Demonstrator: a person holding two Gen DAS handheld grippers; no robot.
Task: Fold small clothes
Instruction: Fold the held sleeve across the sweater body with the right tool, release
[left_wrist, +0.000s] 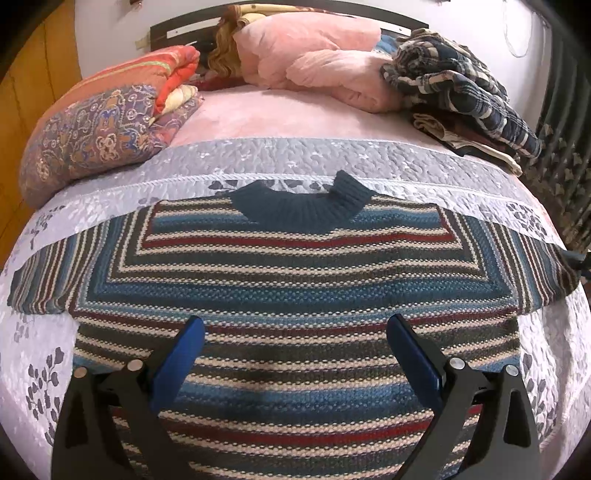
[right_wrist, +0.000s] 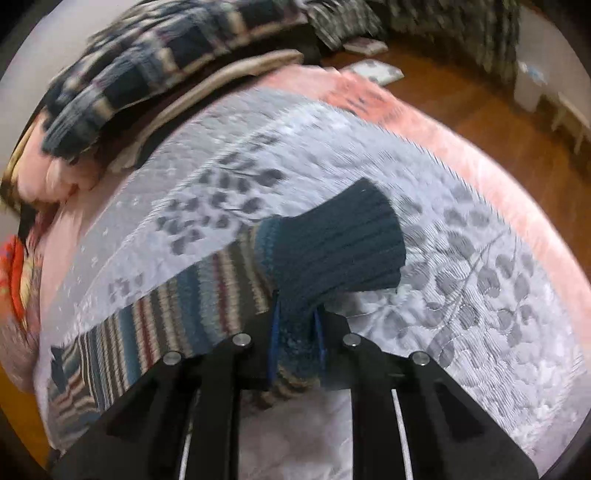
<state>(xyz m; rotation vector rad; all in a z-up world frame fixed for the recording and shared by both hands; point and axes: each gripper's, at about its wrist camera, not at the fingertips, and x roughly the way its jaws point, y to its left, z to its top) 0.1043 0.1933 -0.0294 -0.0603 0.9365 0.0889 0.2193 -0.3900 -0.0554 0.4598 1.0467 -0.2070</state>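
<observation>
A small striped knit sweater (left_wrist: 291, 280) with a dark teal ribbed collar (left_wrist: 303, 208) lies flat on the lilac quilt, both sleeves spread sideways. My left gripper (left_wrist: 295, 332) hovers open over the sweater's lower body, blue fingers (left_wrist: 184, 350) wide apart with nothing between them. In the right wrist view, my right gripper (right_wrist: 297, 321) is shut on the sweater's right sleeve (right_wrist: 207, 295), just behind its dark teal ribbed cuff (right_wrist: 340, 243), which fans out past the fingertips. That view is motion-blurred.
Folded patterned quilts (left_wrist: 96, 133) sit at the back left, pink bedding (left_wrist: 317, 62) in the middle, a plaid blanket (left_wrist: 458, 88) at the back right. The bed's right edge (right_wrist: 517, 206) drops to a wooden floor (right_wrist: 480, 110) with curtains behind.
</observation>
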